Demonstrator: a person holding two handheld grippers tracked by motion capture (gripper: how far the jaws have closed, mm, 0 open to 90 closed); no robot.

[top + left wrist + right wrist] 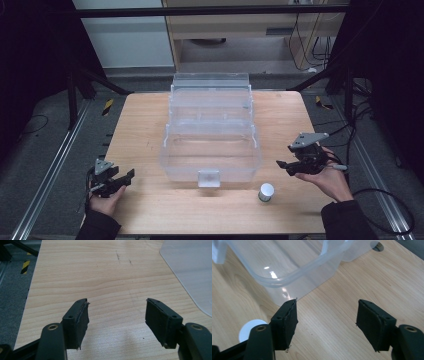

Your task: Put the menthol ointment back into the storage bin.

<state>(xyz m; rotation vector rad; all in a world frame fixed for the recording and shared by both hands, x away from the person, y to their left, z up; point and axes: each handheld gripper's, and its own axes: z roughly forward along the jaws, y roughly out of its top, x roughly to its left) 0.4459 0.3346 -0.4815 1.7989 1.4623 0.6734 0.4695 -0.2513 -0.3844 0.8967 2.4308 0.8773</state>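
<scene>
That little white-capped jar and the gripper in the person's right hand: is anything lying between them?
No. In the high view only bare wooden table separates the jar from the right gripper.

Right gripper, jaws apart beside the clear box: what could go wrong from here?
The right gripper is open and empty. The small white-capped jar stands upright near the table's front edge, so a clumsy reach may tip it or roll it off. The clear tiered box is close by; a sideways swing could bump it.

Clear glossy plastic box; matt wood-grain table.
</scene>
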